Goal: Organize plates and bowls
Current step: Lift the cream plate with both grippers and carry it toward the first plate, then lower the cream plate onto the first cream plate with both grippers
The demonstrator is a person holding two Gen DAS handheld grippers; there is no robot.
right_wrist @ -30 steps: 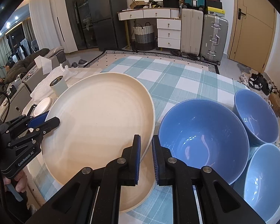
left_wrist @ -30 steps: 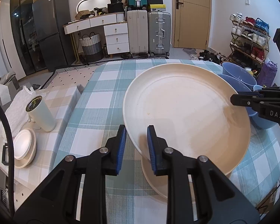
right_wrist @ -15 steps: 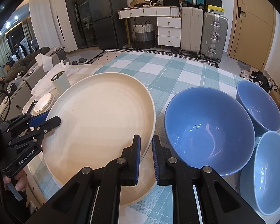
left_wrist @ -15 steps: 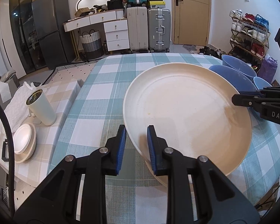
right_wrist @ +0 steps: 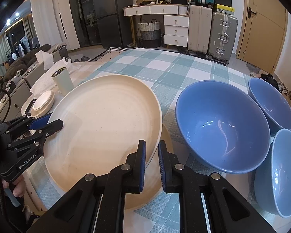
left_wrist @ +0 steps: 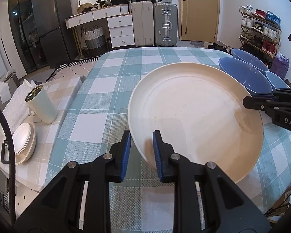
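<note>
A large cream plate (left_wrist: 196, 116) is held at two opposite edges, above the checked tablecloth (left_wrist: 110, 89). Its near rim is clamped between the blue pads of the left gripper (left_wrist: 140, 145), whose fingers stand narrow on the rim. The opposite rim is clamped in the same way by the right gripper (right_wrist: 151, 155), which is seen from the left wrist view at the right edge of the plate. A second cream plate (right_wrist: 164, 176) is seen under the held one in the right wrist view, lying on the tablecloth; whether the two plates are touching cannot be told. Part of a hand (right_wrist: 17, 187) is seen below the left gripper's handle.

Just beside the plates, to the right, three blue bowls are placed close together: a large bowl (right_wrist: 223, 128) nearest the plate, a second bowl (right_wrist: 271, 103) behind it and a third bowl (right_wrist: 279, 174) at the right edge.

On a lower side table to the left, a stack of small white dishes (left_wrist: 23, 143) and a pale cup (left_wrist: 41, 104) are seen, with crumpled white paper (left_wrist: 15, 104) behind them.

Further away, a white drawer unit (left_wrist: 121, 31), two suitcases (left_wrist: 155, 24), a dark fridge (left_wrist: 50, 33) and a wooden door (left_wrist: 198, 9) are seen.
</note>
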